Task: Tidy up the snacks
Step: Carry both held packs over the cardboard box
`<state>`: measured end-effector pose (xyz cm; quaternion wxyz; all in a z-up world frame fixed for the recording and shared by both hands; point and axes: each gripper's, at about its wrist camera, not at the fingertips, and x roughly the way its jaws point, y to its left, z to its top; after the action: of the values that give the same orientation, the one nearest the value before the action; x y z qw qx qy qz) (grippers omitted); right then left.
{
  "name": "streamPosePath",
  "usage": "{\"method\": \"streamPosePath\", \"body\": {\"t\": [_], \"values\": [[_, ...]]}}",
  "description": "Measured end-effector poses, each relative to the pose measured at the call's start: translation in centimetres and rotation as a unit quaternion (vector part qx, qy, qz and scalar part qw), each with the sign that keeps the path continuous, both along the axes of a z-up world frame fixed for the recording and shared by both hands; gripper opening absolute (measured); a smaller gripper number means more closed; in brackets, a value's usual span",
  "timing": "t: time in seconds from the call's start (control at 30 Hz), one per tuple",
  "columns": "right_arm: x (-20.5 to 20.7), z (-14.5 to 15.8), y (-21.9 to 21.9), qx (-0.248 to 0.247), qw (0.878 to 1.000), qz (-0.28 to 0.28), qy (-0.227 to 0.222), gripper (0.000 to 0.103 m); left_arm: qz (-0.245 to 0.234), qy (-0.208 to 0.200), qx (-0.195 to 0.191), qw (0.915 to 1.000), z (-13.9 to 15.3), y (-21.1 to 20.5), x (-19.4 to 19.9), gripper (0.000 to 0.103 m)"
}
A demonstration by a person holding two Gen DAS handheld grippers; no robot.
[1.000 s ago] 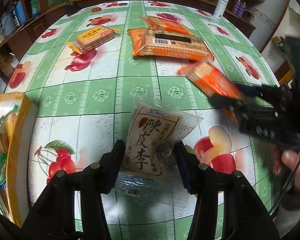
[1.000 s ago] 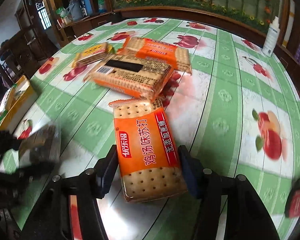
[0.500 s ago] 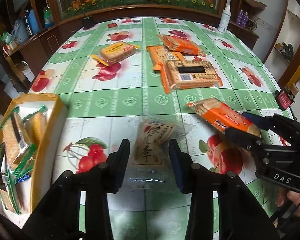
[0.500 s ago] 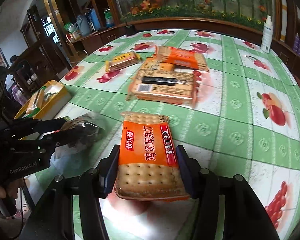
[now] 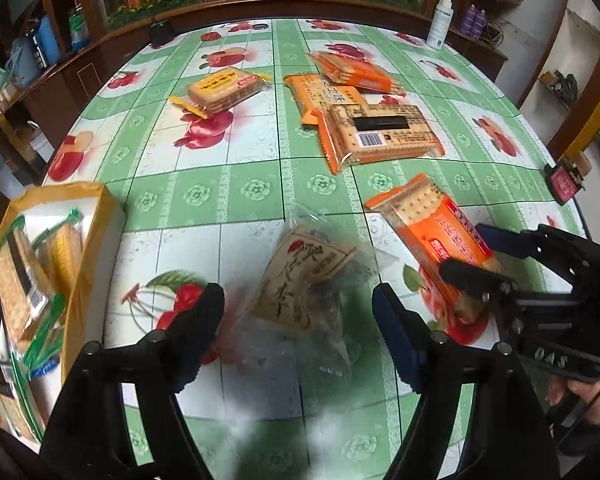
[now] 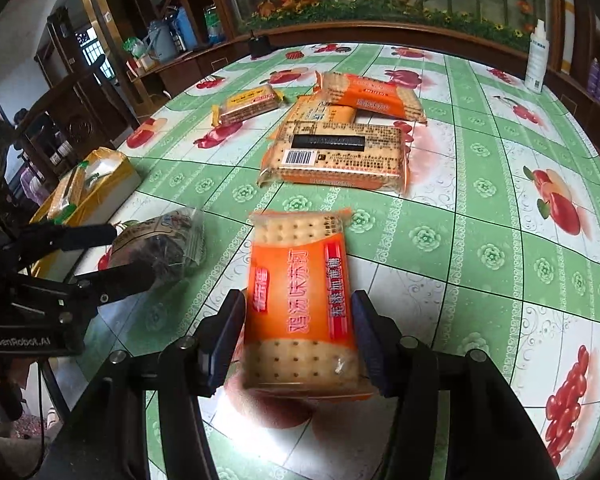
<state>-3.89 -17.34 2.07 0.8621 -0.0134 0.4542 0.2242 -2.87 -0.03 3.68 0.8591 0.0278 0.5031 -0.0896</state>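
Observation:
A clear packet of dried plums (image 5: 304,280) with a brown label shows blurred between the fingers of my left gripper (image 5: 298,304). Its jaws are opening and the pads stand well clear of the packet. My right gripper (image 6: 298,304) is shut on an orange cracker pack (image 6: 300,300) and holds it above the table. In the left wrist view, that same pack (image 5: 432,232) and the right gripper (image 5: 468,250) are at the right. The left gripper (image 6: 130,252) and the plum packet (image 6: 160,248) appear at the left of the right wrist view.
An open yellow box (image 5: 80,208) with several snack packs inside sits at the table's left edge. Further back lie a yellow biscuit pack (image 5: 224,90) and three orange cracker packs (image 5: 376,136). A white bottle (image 5: 438,28) stands on the sideboard at the far right. A hand (image 5: 580,392) grips the right tool.
My left jaws, pinched on the plum packet before, have spread wide and let it go. The right gripper has carried the orange pack back from the pile toward the near side.

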Motion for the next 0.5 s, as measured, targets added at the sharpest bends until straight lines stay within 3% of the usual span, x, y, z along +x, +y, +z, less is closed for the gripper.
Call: {"method": "streamPosePath", "body": {"t": [0.17, 0.2, 0.23, 0.27, 0.37, 0.5], "values": [[0.6, -0.2, 0.8, -0.018, 1.0, 0.003, 0.004, 0.057, -0.006, 0.016, 0.014, 0.9997, -1.5, -0.5, 1.1, 0.077], [0.8, -0.3, 0.9, -0.021, 1.0, 0.001, 0.004, 0.059, -0.002, 0.018, 0.012, 0.9998, -1.8, -0.4, 1.3, 0.075], [1.1, -0.4, 0.9, -0.021, 1.0, -0.002, 0.002, 0.059, 0.004, 0.019, 0.003, 0.9998, -2.1, -0.2, 1.5, 0.06], [1.4, -0.5, 1.0, -0.016, 1.0, -0.005, 0.003, 0.059, 0.008, 0.023, -0.002, 0.9997, -2.3, 0.0, 1.6, 0.057], [1.9, -0.9, 1.0, -0.006, 1.0, -0.003, 0.001, 0.057, 0.007, 0.008, 0.009, 0.9999, -2.1, 0.1, 1.3, 0.054], [1.6, -0.8, 0.5, 0.015, 1.0, 0.003, 0.0, 0.055, 0.019, 0.003, -0.008, 0.9998, -1.8, 1.1, 0.8, 0.051]]}}
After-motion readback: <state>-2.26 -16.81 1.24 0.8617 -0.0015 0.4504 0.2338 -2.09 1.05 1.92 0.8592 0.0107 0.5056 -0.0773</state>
